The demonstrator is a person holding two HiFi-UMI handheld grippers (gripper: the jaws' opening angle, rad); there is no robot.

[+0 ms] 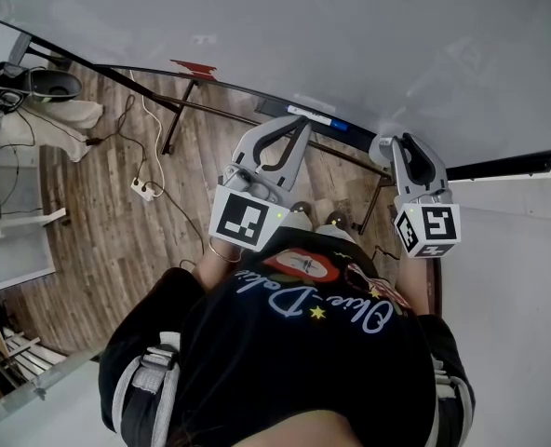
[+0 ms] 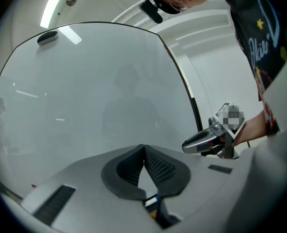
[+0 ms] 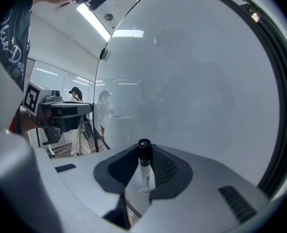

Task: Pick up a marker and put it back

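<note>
Progress looks to be about halfway, judging view by view. From the head view, the person stands facing a large pale grey whiteboard (image 1: 350, 35) that fills the upper part of the frame, with its dark ledge (image 1: 238, 89) running diagonally from upper left toward centre right. The grey left gripper (image 1: 299, 122) reaches up to that ledge at centre frame, and the grey right gripper (image 1: 398, 142) is raised just right of it, near the board. A small white-and-blue object (image 1: 310, 115) lies on the ledge by the left gripper's tips, too small to identify. No marker can be made out from here. In the left gripper view, the dark ribbed pads meet at their tips at lower centre with nothing between them, so this tool is closed and empty. The board fills the frame behind. In the right gripper view, a white-barrelled marker with a black cap (image 3: 144, 168) stands upright at lower centre, clamped between the pads, cap end pointing toward the board. So the pick-up appears done. What remains, I judge, is carrying the marker to the ledge, setting it down and letting go.
</note>
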